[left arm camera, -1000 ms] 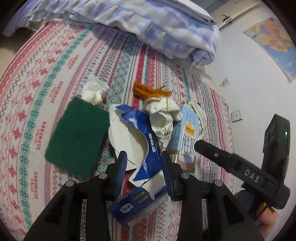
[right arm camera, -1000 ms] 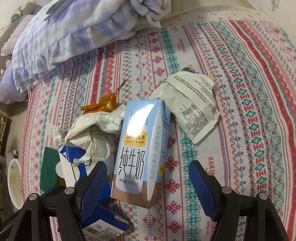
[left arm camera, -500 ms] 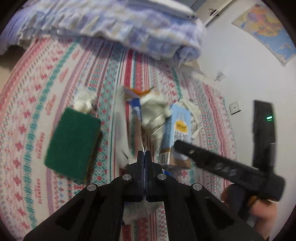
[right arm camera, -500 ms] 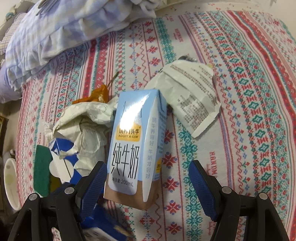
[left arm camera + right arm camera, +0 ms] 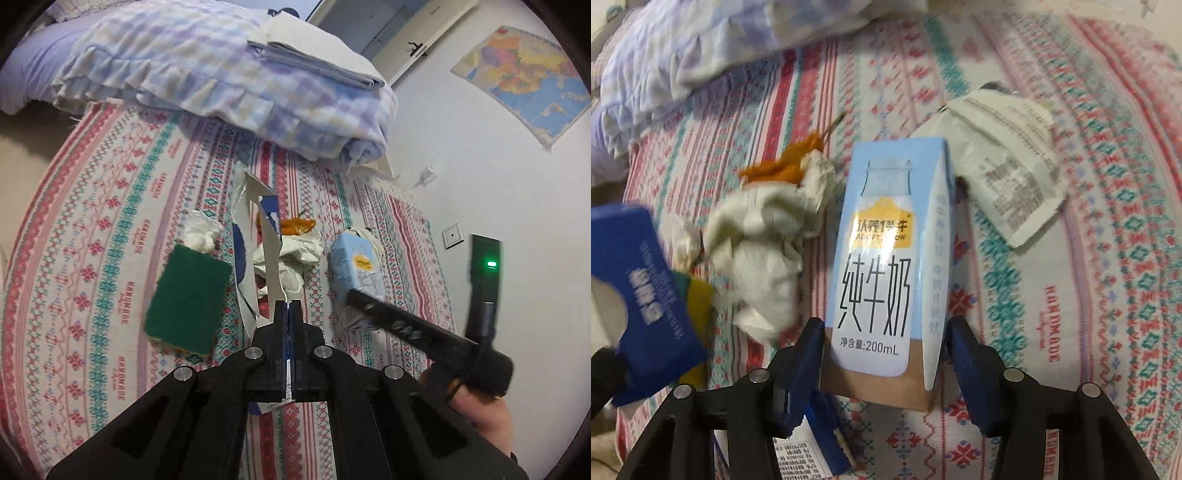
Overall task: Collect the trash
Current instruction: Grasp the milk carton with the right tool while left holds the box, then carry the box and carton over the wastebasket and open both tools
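My left gripper (image 5: 286, 306) is shut on a torn blue and white carton (image 5: 267, 240) and holds it raised above the patterned bedspread; the carton also shows at the left of the right wrist view (image 5: 646, 295). My right gripper (image 5: 886, 332) has its jaws closed against both sides of a pale blue milk carton (image 5: 886, 266) lying on the bed, also in the left wrist view (image 5: 354, 269). Crumpled white paper (image 5: 764, 243), orange peel (image 5: 786, 166) and a flat white wrapper (image 5: 1008, 181) lie around it.
A green scouring sponge (image 5: 184, 302) and a white tissue wad (image 5: 201, 230) lie left of the trash. A folded checked quilt (image 5: 221, 74) sits at the bed's far end. A white wall (image 5: 498, 166) with a map stands to the right.
My left gripper closed on the torn blue carton and lifted it off the bed. My right gripper moved in and narrowed its jaws onto the milk carton.
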The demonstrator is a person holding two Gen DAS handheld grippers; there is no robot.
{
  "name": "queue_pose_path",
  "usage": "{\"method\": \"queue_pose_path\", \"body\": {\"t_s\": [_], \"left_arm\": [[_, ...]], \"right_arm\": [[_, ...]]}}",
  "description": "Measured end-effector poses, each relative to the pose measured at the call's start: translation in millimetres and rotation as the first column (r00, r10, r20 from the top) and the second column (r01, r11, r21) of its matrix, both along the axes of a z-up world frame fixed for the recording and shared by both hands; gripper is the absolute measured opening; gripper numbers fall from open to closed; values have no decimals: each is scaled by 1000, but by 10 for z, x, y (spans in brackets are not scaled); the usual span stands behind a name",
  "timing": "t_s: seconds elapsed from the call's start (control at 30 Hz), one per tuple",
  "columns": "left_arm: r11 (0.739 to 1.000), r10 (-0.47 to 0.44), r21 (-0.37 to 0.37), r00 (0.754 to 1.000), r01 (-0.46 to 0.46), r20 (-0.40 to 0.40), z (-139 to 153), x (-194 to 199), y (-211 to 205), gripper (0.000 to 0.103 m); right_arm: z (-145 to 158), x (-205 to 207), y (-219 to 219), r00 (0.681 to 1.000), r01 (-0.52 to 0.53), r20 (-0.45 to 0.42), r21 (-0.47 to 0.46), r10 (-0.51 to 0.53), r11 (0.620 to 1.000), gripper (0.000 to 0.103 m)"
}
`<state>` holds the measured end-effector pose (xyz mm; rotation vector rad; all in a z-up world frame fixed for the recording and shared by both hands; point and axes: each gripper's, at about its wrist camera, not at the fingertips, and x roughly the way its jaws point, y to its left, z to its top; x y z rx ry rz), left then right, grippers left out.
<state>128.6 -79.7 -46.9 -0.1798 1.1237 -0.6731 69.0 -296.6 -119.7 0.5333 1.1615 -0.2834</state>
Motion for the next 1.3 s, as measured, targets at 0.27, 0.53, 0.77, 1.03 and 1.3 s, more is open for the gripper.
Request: {"method": "queue_pose_path", "body": {"t_s": [0.27,0.53,0.77,1.03,1.3], "left_arm": [[999,46,16,998,-46,39,179,30,330,0],[981,171,83,984,-174,44,213,228,960,0],[951,296,85,955,-297,17,234,428,1655,0],[879,465,115,885,-462,-4,157,639,2692,0],[836,534,182,843,-517,-60,-188,705,3215,0]], "right_arm": [[451,-226,-33,983,54,178,-35,-47,998,57],[638,-171,242,958,-34,283,-45,45,998,57],[609,-145,455,949,-83,300,-50,94,995,57],[671,-142,820,916,-183,359,-14,176,983,57],[664,17,1442,878,-325,385,41,285,945,57]]}}
